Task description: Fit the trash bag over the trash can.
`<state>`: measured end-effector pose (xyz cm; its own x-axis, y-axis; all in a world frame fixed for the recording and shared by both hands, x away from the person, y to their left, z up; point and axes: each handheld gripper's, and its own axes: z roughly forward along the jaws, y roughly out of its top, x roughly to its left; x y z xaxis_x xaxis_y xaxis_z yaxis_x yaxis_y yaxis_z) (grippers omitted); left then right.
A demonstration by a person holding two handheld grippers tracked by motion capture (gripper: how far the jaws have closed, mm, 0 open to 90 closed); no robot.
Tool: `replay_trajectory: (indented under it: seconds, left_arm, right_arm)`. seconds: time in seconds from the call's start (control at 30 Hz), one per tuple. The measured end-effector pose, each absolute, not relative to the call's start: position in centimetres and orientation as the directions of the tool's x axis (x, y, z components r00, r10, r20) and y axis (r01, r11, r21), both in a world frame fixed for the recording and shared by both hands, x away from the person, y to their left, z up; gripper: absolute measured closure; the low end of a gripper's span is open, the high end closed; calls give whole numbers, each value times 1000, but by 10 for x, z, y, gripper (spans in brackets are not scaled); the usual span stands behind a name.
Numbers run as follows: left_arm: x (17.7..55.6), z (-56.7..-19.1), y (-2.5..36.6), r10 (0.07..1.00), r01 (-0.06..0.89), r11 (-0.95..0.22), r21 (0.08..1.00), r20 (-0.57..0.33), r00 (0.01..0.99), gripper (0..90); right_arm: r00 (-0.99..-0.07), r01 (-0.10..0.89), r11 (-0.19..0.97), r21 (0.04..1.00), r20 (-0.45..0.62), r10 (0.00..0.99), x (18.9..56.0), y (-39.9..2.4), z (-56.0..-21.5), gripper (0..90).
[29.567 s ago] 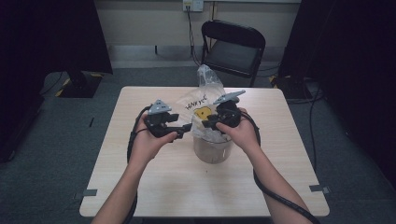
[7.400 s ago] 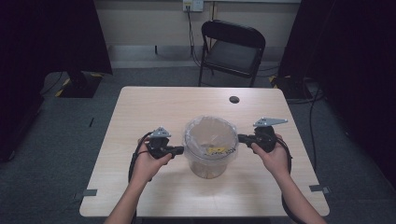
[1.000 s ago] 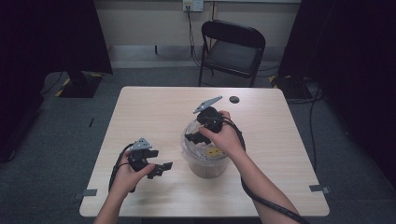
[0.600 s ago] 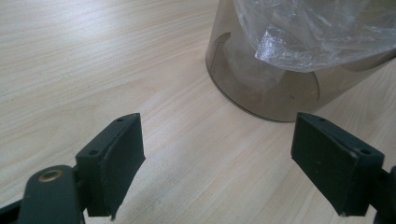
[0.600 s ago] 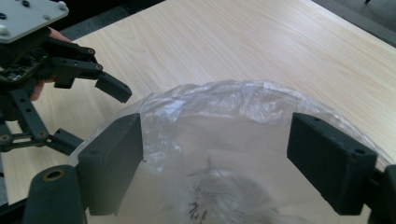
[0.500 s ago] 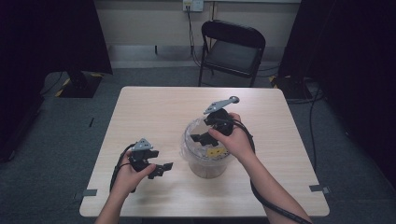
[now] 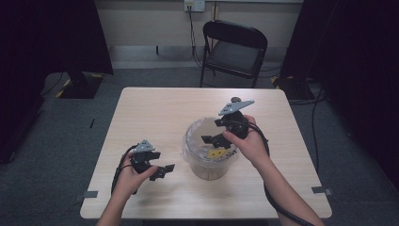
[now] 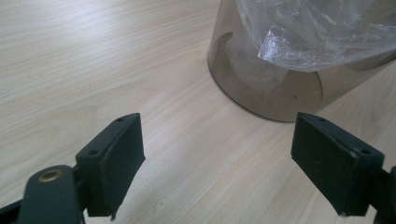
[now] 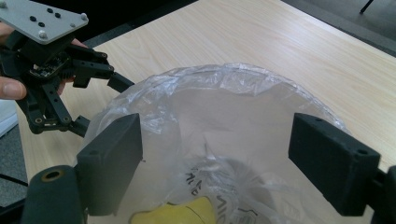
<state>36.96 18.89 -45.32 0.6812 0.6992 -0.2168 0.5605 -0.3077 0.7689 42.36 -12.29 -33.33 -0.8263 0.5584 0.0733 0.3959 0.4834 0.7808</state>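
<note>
Translucent grey plastic bin (image 7: 209, 160) lined w/ clear plastic bag (image 9: 219, 107) stands mid-table on the pale wood table (image 7: 155, 108), right gripper (image 7: 212, 140) over its mouth w/ jaws spread, nothing btwn them, left gripper (image 7: 165, 170) low beside bin, jaws spread & empty.

Translucent smoky-grey bin (image 7: 209, 165) standing upright near the table's middle, clear plastic bag liner (image 7: 195, 136) spread inside and folded over its rim, crinkled, printed with black lettering, yellow patch (image 7: 216, 154) showing at the bottom
</note>
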Motion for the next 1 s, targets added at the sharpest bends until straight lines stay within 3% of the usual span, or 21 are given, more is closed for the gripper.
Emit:
replay_trajectory:
  seconds: [1.0]
  left_arm:
    - [367,-460,191,708,573,-318,755,-213,673,168]
  right_arm:
    - [-834,402,489,774,89,544,416,-142,-342,172]
